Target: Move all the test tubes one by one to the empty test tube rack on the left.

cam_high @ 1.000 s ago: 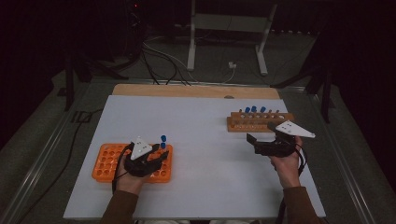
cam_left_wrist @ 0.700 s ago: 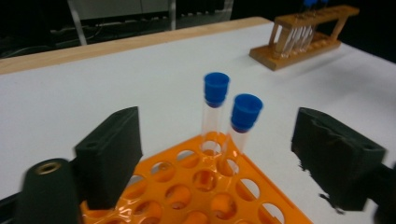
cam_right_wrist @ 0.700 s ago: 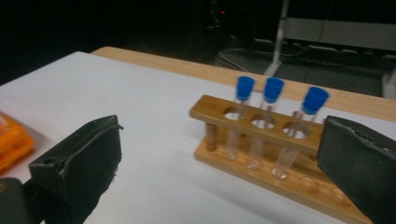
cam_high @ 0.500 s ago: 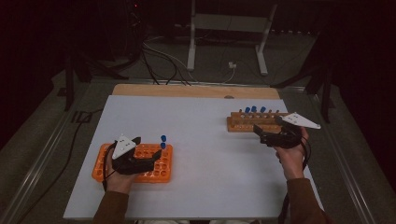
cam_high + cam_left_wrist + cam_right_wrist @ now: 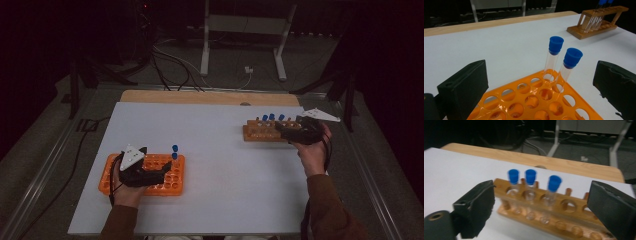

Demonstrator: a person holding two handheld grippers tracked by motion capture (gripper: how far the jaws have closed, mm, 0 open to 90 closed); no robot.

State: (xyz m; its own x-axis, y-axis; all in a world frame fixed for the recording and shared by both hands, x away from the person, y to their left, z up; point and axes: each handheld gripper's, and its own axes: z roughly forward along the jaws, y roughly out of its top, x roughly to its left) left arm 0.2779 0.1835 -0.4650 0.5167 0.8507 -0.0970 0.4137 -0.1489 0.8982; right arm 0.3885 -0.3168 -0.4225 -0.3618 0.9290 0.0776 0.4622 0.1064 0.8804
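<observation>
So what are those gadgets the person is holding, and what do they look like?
Each hand grips a black handheld tool: left tool, right tool. Each has two chunky black jaws, seen close in the gripper views, and a pale grey three-cornered plate on top. A thin black cable trails from each. The person wears brown long sleeves.

Two blue-capped test tubes (image 5: 554, 60) counted in one orange rack (image 5: 534, 102); three blue-capped test tubes (image 5: 530, 186) counted in one wooden rack (image 5: 564, 213).
</observation>
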